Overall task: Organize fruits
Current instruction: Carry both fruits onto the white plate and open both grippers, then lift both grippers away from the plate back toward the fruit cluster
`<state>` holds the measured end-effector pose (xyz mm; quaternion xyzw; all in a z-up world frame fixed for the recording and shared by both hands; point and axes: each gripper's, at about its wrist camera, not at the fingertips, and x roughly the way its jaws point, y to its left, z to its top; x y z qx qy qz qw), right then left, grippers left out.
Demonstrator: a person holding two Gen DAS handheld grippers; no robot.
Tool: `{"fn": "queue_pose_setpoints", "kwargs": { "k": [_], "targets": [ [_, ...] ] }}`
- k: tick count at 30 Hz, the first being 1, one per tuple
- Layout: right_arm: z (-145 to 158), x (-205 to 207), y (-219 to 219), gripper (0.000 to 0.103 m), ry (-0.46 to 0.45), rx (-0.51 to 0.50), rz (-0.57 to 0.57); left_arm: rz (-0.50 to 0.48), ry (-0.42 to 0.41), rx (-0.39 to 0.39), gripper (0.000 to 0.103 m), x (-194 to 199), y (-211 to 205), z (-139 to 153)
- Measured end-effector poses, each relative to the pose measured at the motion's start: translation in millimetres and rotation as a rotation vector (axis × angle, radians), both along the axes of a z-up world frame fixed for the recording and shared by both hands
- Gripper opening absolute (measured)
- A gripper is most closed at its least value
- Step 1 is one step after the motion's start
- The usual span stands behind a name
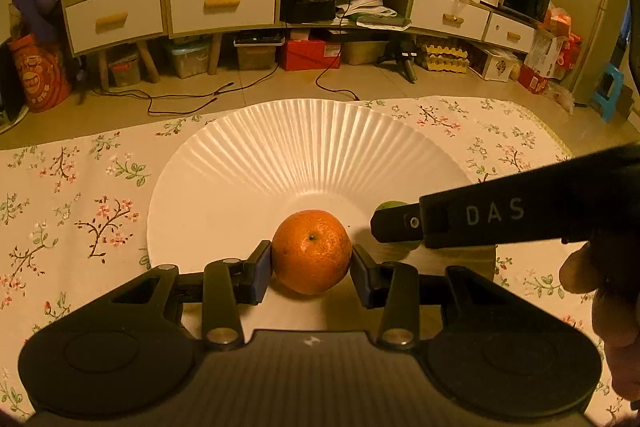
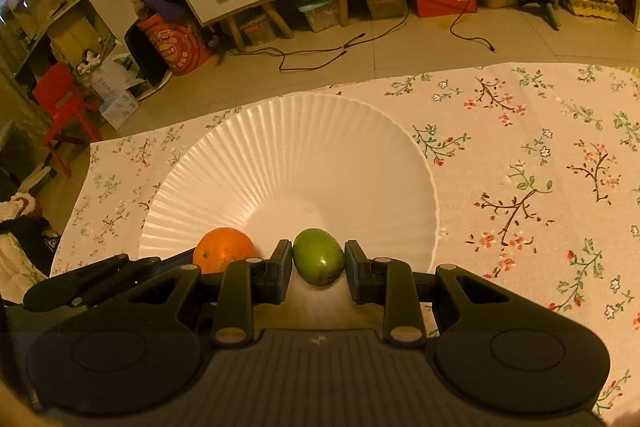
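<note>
Orange fruit clamped by left gripper and green fruit clamped by right gripper, at white plate's six o'clock.

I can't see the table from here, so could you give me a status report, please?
Left tool shut on orange. Right tool shut on green fruit. Both over white plate. Nothing in the way.

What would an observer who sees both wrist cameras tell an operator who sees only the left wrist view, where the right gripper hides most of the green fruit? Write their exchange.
Operator: Is the green fruit held?
Observer: Yes. The right gripper is shut on the green fruit, over the plate's near side.
Operator: Does it touch the orange?
Observer: No. One gripper finger stands between it and the orange.
</note>
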<state>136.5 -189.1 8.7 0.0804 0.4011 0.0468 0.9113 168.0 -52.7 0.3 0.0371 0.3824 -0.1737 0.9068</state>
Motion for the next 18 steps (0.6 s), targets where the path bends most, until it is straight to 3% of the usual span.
{"fn": "queue_pose_setpoints", "kwargs": {
  "k": [7,18],
  "targets": [
    [-0.1,-0.2,0.6,0.027,0.003,-0.003,0.011,-0.026,-0.013,0.019,0.041,0.5,-1.6,-1.0],
    [9.9,-13.7,-7.0,0.043,-0.019,0.032,0.019,-0.011,-0.022,-0.026,0.06,-11.4,10.6,7.5]
  ]
}}
